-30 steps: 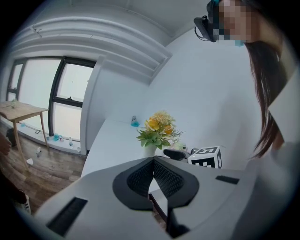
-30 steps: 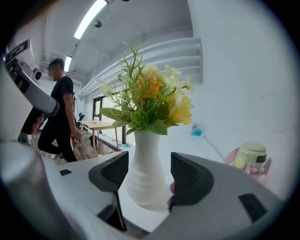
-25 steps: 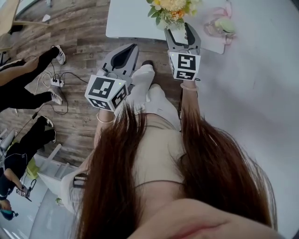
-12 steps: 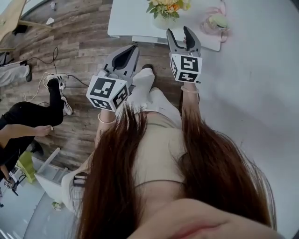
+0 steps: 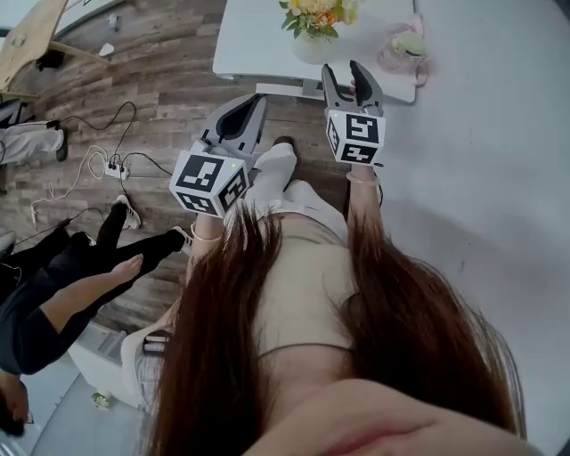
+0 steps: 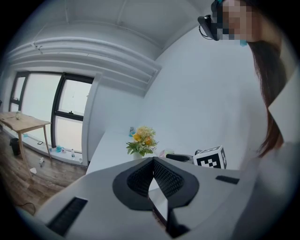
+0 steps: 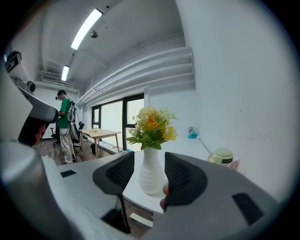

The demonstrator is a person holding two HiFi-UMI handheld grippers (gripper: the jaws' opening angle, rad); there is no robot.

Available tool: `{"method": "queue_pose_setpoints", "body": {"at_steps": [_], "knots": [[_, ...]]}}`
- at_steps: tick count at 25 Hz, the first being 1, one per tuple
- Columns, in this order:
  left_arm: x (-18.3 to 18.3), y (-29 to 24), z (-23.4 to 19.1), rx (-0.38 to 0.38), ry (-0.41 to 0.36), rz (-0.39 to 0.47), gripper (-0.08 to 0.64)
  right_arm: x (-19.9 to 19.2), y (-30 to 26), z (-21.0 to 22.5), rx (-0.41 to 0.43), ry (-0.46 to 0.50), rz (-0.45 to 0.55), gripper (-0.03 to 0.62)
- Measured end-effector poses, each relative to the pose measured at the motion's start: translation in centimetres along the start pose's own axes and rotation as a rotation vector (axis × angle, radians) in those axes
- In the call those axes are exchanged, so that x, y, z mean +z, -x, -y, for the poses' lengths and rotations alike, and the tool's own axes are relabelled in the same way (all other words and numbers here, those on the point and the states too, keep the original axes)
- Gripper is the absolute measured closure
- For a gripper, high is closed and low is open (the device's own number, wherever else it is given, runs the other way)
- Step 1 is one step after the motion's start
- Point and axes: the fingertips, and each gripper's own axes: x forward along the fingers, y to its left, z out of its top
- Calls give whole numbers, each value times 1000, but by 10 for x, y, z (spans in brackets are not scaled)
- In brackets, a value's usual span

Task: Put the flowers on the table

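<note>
The flowers (image 5: 316, 13), yellow and orange with green leaves, stand in a white ribbed vase (image 7: 150, 171) near the front edge of a white table (image 5: 258, 36). My right gripper (image 5: 343, 71) is held just short of that edge and points at the vase. Its jaws are closing, and the vase stands beyond them, not between the pads. In the right gripper view the flowers (image 7: 151, 124) rise above the gap of the right gripper (image 7: 150, 157). My left gripper (image 5: 258, 100) is shut and empty over the wooden floor, left of the right one. The left gripper view shows the left gripper (image 6: 153, 160), with the flowers (image 6: 142, 140) far ahead.
A pink and green item (image 5: 405, 44) lies on the table right of the vase. A white wall (image 5: 499, 160) runs along the right. On the floor at the left are a power strip with cables (image 5: 111, 165) and a person in dark clothes (image 5: 80, 285). A wooden table (image 7: 101, 136) stands farther off.
The right gripper's jaws have narrowed a little. The people at the left of the floor have shifted. The table and flowers have moved slightly in the head view.
</note>
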Motion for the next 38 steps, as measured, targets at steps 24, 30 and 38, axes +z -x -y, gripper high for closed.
{"method": "queue_pose_setpoints", "body": {"at_steps": [24,30,38], "knots": [[-18,70,31,76,3,65,555,22,75,-19,-12,61,62,506],[-17,87,42,83,0,95,555,36,98,-26,-3,86,104,525],[-19,91,57,85,-20,121,555,39,117,-27,14,111,138,538]]}}
